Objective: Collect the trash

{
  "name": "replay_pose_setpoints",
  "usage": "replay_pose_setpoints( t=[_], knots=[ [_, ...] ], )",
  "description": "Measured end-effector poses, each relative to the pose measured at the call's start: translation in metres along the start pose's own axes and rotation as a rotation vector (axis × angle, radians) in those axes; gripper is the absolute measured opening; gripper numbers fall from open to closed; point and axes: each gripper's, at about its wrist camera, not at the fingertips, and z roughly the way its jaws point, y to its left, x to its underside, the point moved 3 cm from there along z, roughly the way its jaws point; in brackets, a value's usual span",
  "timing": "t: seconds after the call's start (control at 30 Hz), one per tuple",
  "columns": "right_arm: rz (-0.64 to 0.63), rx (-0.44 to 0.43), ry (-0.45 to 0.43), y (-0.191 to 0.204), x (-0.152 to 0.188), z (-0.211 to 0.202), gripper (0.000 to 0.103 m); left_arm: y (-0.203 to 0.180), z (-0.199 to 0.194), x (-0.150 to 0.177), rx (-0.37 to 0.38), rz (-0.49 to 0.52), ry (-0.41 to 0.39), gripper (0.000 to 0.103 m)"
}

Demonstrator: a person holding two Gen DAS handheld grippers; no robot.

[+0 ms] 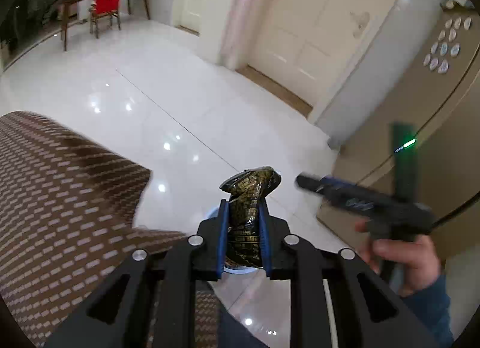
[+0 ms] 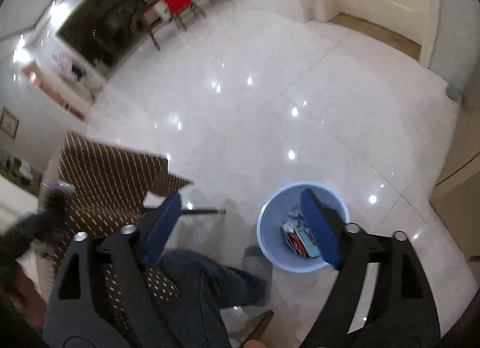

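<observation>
In the left wrist view my left gripper [image 1: 243, 208] is shut on a crumpled dark wrapper with gold print [image 1: 247, 195], which sticks up past the blue pads. A sliver of the light blue bin rim [image 1: 237, 271] shows just under the jaws. To the right, a hand holds my right gripper [image 1: 303, 181], blurred. In the right wrist view my right gripper [image 2: 243, 207] stands wide open with nothing between its fingers, above the light blue bin [image 2: 271, 246]. Several wrappers [image 2: 300, 238] lie at the bin's bottom.
A table with a brown patterned cloth [image 1: 60, 198] fills the left, its corner [image 2: 120, 180] near the bin. A person's jeans leg [image 2: 198, 282] is beside the bin. Glossy white floor tiles [image 2: 255, 107] spread beyond. A beige cabinet [image 1: 435, 107] stands at right, a red chair [image 1: 105, 2] far back.
</observation>
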Motion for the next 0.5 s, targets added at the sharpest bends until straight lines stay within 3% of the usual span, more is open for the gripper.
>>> replay_pose_setpoints(
  t=[0.23,0.3,0.37,0.4,0.5],
  knots=[
    [0.071,-0.024,-0.122,-0.018,-0.013,-0.048,0.091,-0.024,0.062,0.007,0.027,0.07,0.1,0.023],
    [0.074,-0.021,-0.138,-0.019,-0.014,-0.056,0.091,-0.03,0.072,0.003,0.034,0.08,0.107,0.038],
    [0.083,-0.016,-0.15,-0.02,-0.014,-0.059,0.094,-0.029,0.072,0.002,0.035,0.065,0.096,0.083],
    [0.091,-0.009,-0.159,-0.022,-0.015,-0.062,0.095,-0.029,0.072,-0.002,0.024,0.057,0.08,0.089],
    [0.099,-0.002,-0.169,-0.019,-0.012,-0.062,0.096,-0.028,0.064,-0.007,0.002,0.058,0.05,0.091]
  ],
)
